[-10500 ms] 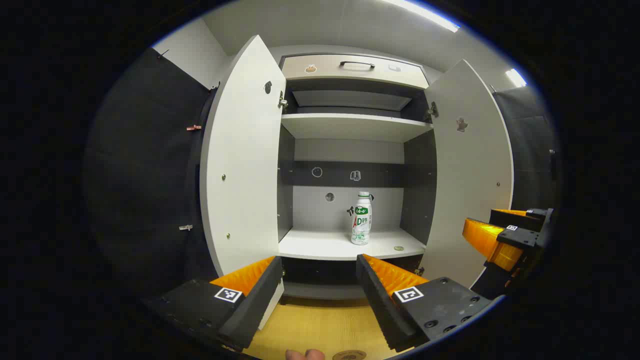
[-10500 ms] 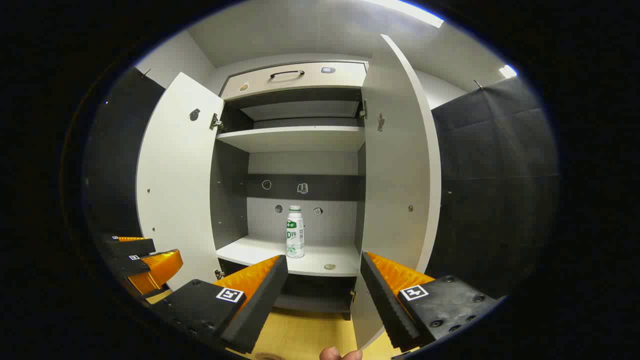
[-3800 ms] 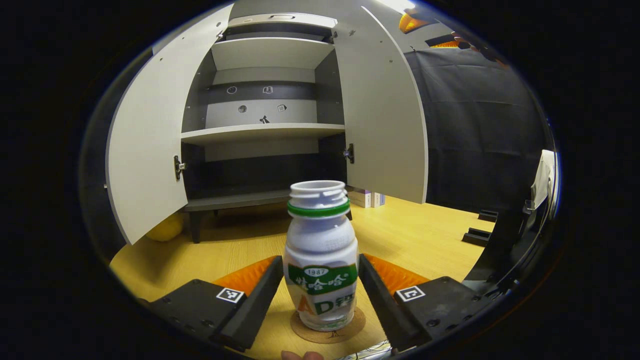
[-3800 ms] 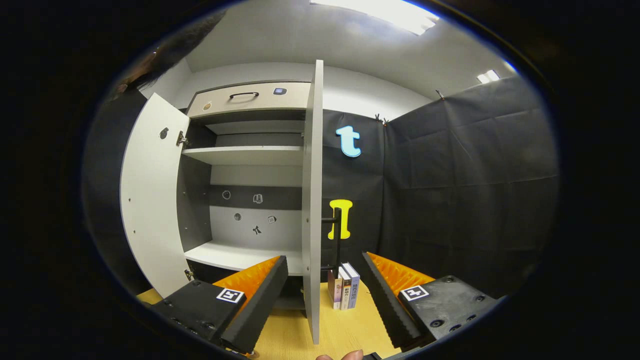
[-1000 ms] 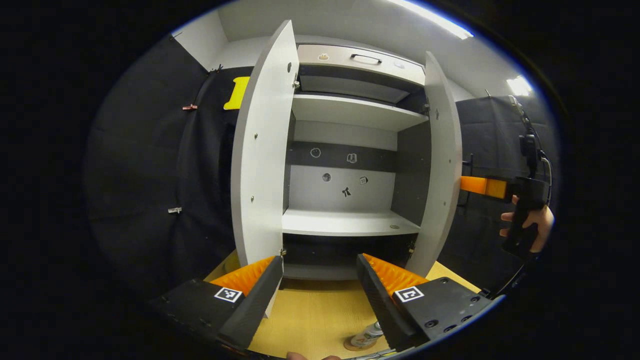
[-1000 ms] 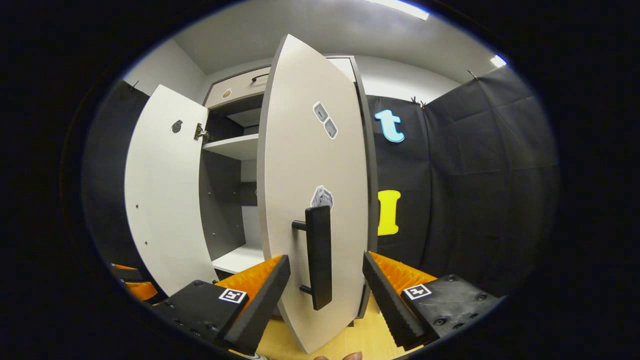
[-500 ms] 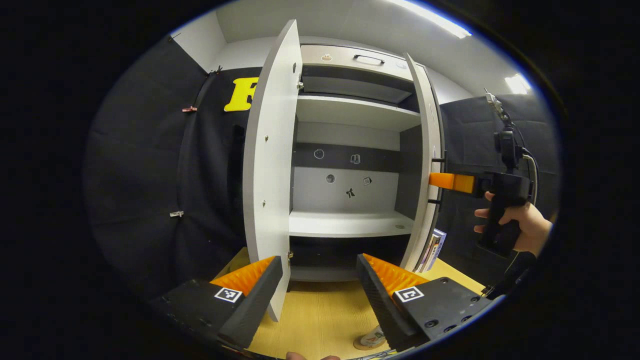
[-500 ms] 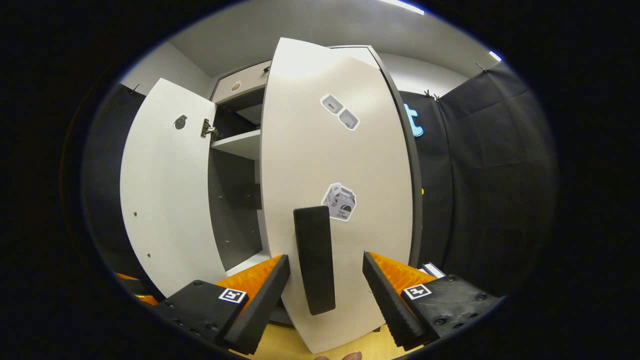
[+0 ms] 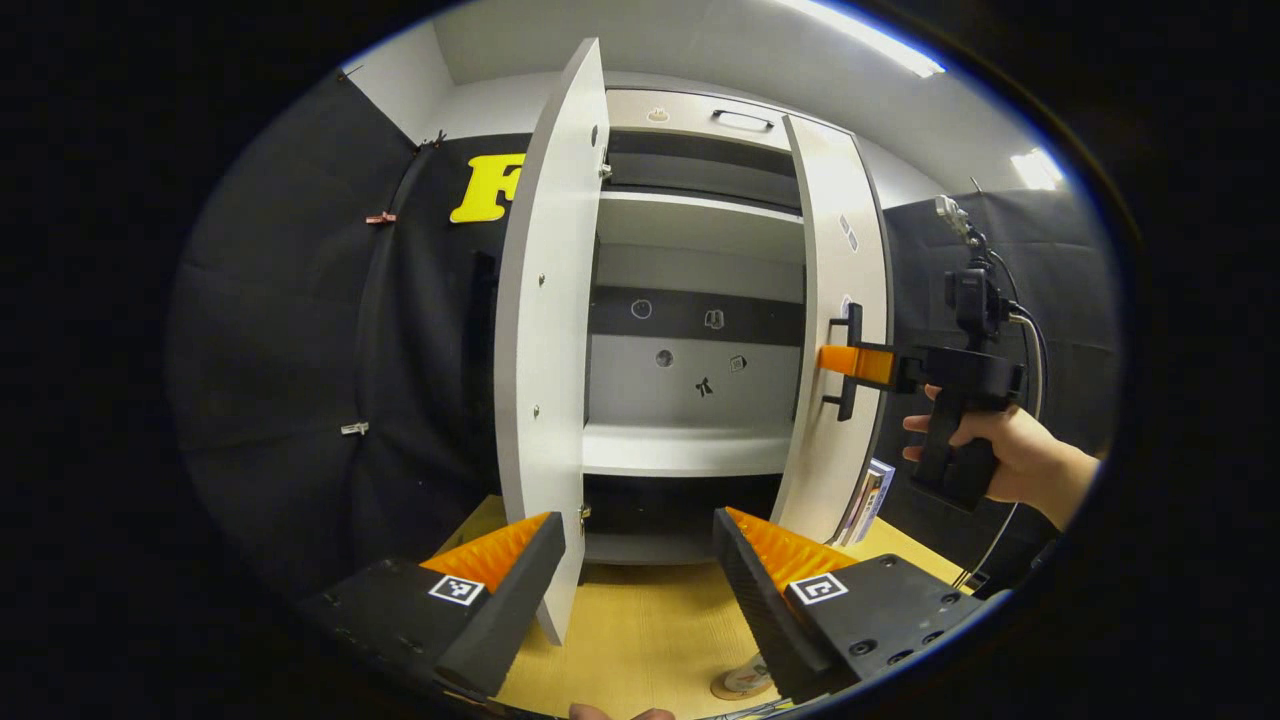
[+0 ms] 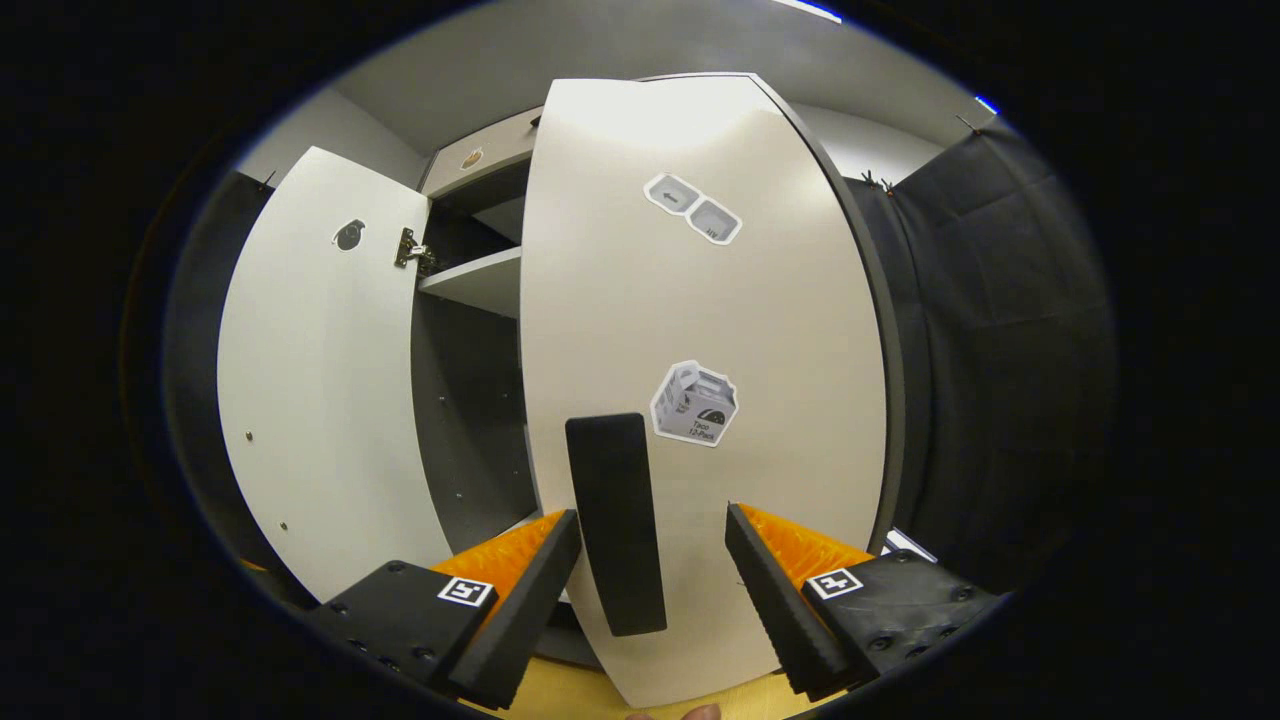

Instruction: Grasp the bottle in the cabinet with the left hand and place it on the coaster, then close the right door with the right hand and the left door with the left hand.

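Bottle [image 9: 748,676] inspection first: I find it at the bottom edge of the left gripper view, standing on the coaster [image 9: 728,688] on the wooden desk [image 9: 640,630], partly hidden behind my left tongs [image 9: 640,590]. I judge the placing step complete. Cabinet [image 9: 690,300] shelves in the centre of that view carry no bottle. My left tongs stand open and hold nothing, their fingers spread either side of the lower centre of the frame. The left door [image 9: 545,320] is wide open, seen nearly edge-on left of centre; I judge its closing not yet begun. The right door [image 10: 690,330] is the step in hand: in the right gripper view its outer face takes up the centre of the frame, with its dark handle [image 10: 612,520] between the fingers of my right tongs [image 10: 650,590]. Those tongs are open; the fingers sit apart from the handle on both sides, so I record a push rather than a grip. In the left gripper view the right tongs [image 9: 850,362] appear at right of centre, held by a hand [image 9: 1010,455], their tip at the door's handle [image 9: 848,360]. The door stands partly swung in, with a gap to the cabinet front visible, so I rate it not yet shut. Remaining: finish the right door, then close the left one.
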